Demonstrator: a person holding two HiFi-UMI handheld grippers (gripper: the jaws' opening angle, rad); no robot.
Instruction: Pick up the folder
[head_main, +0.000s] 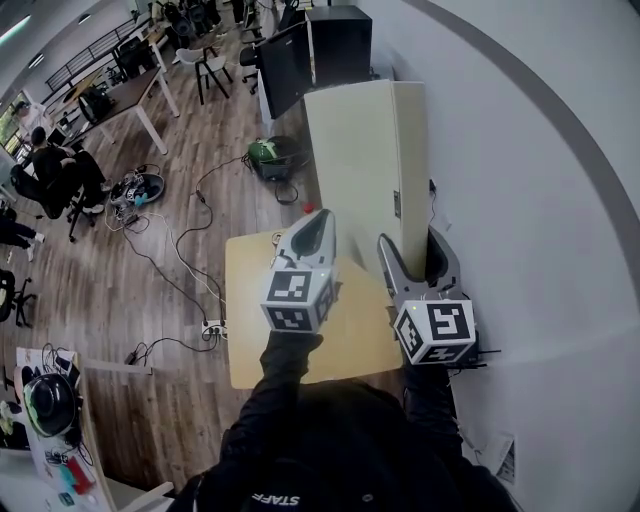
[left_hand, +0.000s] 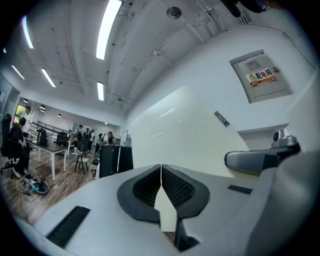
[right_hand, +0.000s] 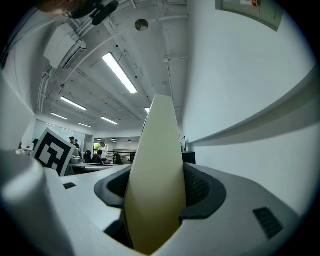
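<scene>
A large cream folder hangs upright above a small wooden table, held between both grippers. My left gripper is shut on the folder's thin left edge; in the left gripper view a sliver of the folder runs between the closed pads of the left gripper. My right gripper is shut on the folder's thick right side. In the right gripper view the folder fills the gap of the right gripper, pads pressing on both faces. The right gripper also shows in the left gripper view.
A white wall stands close on the right, with an electrical box on it. Black cabinets stand beyond the folder. Cables and a power strip lie on the wooden floor to the left. People sit at desks far left.
</scene>
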